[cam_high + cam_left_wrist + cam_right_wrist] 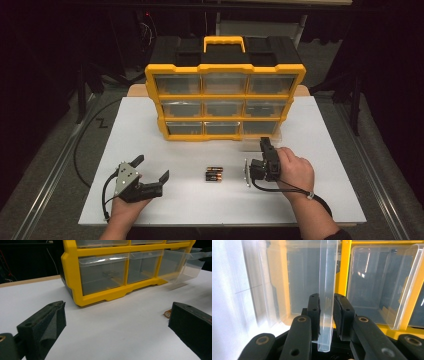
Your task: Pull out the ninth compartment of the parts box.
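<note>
A yellow and black organizer [225, 67] with clear drawers stands at the back of the white table [325, 175]. Its bottom right drawer [265, 134] is pulled partly out. My right gripper [265, 145], turned on its side, is shut on that drawer's clear front lip [327, 270], with a pad on either side of it. In the left gripper view the same drawer [185, 265] juts out from the yellow frame [72, 272]. My left gripper [151, 168] rests low at the table's front left, open and holding nothing [117, 306].
A small pack of batteries [214, 174] lies on the table between the two grippers, and its end [167, 313] shows by the left gripper's right jaw. The other drawers are pushed in. Cables trail off the table's left side.
</note>
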`<state>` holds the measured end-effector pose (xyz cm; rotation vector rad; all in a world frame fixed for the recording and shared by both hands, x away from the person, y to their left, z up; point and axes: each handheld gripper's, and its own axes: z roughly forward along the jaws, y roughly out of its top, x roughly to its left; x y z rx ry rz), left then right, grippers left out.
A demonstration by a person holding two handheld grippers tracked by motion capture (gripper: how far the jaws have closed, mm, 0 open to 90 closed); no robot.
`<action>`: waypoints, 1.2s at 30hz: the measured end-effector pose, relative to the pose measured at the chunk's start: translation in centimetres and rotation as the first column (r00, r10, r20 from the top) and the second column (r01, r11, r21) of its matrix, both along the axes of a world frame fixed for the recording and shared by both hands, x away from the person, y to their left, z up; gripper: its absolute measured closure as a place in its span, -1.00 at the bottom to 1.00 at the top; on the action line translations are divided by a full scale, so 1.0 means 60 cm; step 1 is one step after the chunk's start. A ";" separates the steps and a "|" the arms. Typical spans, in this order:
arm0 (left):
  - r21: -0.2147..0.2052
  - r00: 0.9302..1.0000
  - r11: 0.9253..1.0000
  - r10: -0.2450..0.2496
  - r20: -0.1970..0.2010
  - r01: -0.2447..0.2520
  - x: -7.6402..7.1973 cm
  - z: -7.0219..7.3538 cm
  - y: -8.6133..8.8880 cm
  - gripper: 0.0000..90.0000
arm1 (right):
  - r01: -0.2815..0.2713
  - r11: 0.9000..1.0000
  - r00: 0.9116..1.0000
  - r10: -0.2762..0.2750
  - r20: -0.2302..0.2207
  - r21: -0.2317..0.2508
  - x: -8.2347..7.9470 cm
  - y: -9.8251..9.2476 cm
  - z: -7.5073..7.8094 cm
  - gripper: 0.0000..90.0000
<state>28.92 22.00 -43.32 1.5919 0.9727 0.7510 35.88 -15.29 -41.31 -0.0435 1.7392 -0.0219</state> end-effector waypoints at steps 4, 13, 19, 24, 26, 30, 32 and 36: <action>-0.001 1.000 1.000 -0.001 0.000 0.001 0.000 0.000 0.000 -0.96 | 0.001 1.000 1.000 -0.001 0.001 0.005 -0.006 -0.001 -0.001 0.74; 0.001 1.000 1.000 -0.003 0.000 0.003 0.000 0.000 0.000 -0.96 | -0.005 1.000 1.000 0.005 0.006 -0.009 -0.017 -0.001 -0.002 0.74; 0.001 1.000 1.000 -0.004 -0.001 0.004 0.001 0.000 0.000 -0.96 | -0.011 1.000 1.000 0.012 0.012 -0.009 -0.028 -0.003 -0.001 0.74; 0.001 1.000 1.000 -0.006 0.000 0.006 0.001 0.000 0.000 -0.96 | -0.013 1.000 1.000 0.013 0.017 -0.010 -0.032 -0.004 -0.004 0.74; 0.000 1.000 1.000 -0.006 0.000 0.006 0.001 0.000 0.000 -0.96 | -0.012 1.000 1.000 0.012 0.020 -0.006 -0.033 -0.004 -0.006 0.74; 0.001 1.000 1.000 -0.005 -0.001 0.005 0.001 -0.001 -0.001 -0.96 | -0.013 1.000 1.000 0.013 0.027 0.002 -0.034 -0.004 -0.009 0.74; 0.001 1.000 1.000 -0.006 0.000 0.006 0.001 -0.001 -0.001 -0.96 | -0.013 1.000 1.000 0.013 0.029 0.002 -0.034 -0.004 -0.009 0.74; 0.001 1.000 1.000 -0.005 -0.001 0.005 0.001 -0.001 0.000 -0.96 | -0.012 1.000 1.000 0.012 0.028 0.003 -0.035 -0.005 -0.009 0.73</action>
